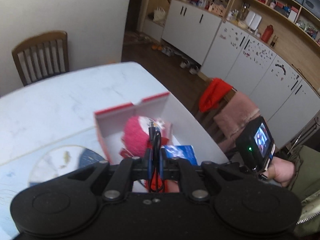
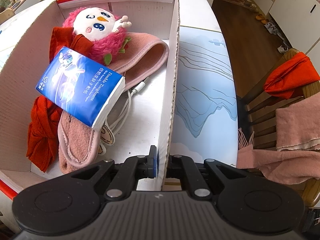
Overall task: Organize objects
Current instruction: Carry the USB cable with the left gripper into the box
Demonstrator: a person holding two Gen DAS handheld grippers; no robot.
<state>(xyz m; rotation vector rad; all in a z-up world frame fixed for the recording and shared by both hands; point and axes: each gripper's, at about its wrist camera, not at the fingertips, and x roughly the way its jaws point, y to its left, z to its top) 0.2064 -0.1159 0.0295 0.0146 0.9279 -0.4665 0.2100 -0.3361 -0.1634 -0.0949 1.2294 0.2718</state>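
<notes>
My left gripper [image 1: 155, 160] is shut on a coiled black USB cable [image 1: 155, 138] and holds it above the open red-rimmed white box [image 1: 112, 118]. My right gripper [image 2: 162, 164] is shut on the box's right wall [image 2: 174, 76] near its front corner. Inside the box lie a pink plush doll [image 2: 100, 26], a blue tissue pack [image 2: 80, 86], a pink fleece band [image 2: 144, 58], red cloth [image 2: 40, 134] and a white cable [image 2: 128, 104]. The doll [image 1: 136, 136] and tissue pack [image 1: 182, 152] also show in the left wrist view.
The box sits on a white table [image 1: 60, 100] with a blue mountain-print mat [image 2: 204, 92]. A wooden chair [image 2: 280, 104] draped with red and pink cloth stands at the right. Another chair [image 1: 40, 56] is at the table's far side. White cabinets [image 1: 250, 64] line the wall.
</notes>
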